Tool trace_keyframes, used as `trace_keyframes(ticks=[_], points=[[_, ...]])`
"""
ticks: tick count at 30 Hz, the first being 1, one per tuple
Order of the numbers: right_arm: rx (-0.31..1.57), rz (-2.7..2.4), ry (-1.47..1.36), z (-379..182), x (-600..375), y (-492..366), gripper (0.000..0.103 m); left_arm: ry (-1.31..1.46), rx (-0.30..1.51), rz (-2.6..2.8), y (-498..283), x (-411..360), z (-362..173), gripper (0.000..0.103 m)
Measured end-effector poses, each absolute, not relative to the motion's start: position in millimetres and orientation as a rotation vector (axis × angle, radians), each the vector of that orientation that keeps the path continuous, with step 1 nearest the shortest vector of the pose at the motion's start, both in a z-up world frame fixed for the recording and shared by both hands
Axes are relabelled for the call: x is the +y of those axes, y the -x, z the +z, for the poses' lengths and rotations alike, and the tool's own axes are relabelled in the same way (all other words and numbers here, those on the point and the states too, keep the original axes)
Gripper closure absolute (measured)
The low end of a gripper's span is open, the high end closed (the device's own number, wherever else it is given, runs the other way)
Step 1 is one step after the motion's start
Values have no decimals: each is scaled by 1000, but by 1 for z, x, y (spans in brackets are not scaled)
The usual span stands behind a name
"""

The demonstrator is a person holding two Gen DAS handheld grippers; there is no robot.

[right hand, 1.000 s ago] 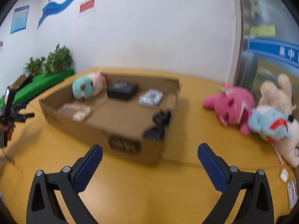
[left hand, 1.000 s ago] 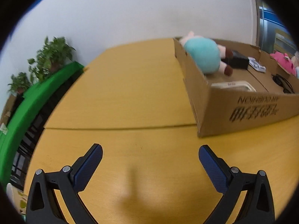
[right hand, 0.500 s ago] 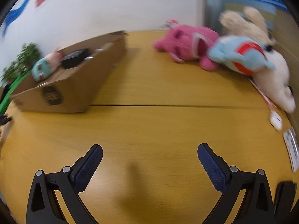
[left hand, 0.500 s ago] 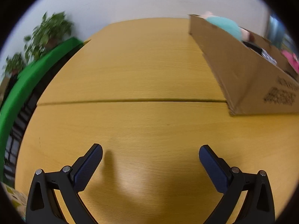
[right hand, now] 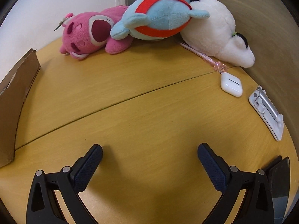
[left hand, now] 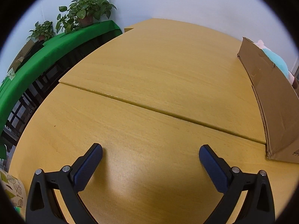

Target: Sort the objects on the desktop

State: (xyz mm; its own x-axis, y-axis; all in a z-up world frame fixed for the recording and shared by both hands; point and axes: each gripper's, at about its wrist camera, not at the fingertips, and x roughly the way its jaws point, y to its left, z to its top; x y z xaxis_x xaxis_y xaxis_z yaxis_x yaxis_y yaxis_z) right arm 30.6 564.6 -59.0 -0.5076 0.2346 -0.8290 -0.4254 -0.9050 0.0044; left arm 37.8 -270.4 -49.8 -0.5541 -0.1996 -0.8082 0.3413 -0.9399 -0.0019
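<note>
My right gripper [right hand: 150, 152] and left gripper [left hand: 150, 153] gape wide, holding nothing, above the table [right hand: 140, 115]. The earbud case [right hand: 231, 85] lies beyond my right gripper, near the white plush [right hand: 214, 31].

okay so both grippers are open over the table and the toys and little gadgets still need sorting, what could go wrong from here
1. The blue plush lies on the pink plush and the white plush; grabbing one may drag its neighbours.
2. The white earbud case and the pink pen sit near the table's right edge, so a nudge from the right gripper might push them off.
3. The smooth, rounded case may slip from the pads.
</note>
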Motion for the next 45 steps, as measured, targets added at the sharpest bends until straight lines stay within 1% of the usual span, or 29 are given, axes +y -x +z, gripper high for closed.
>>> trace_keyframes(ticks=[6, 45], points=[[315, 2376, 1217, -58, 551, -35, 0, -1273, 237, -2504, -33, -273, -51, 0], [318, 2379, 1221, -59, 552, -30, 0, -1273, 235, -2503, -34, -272, -50, 0]])
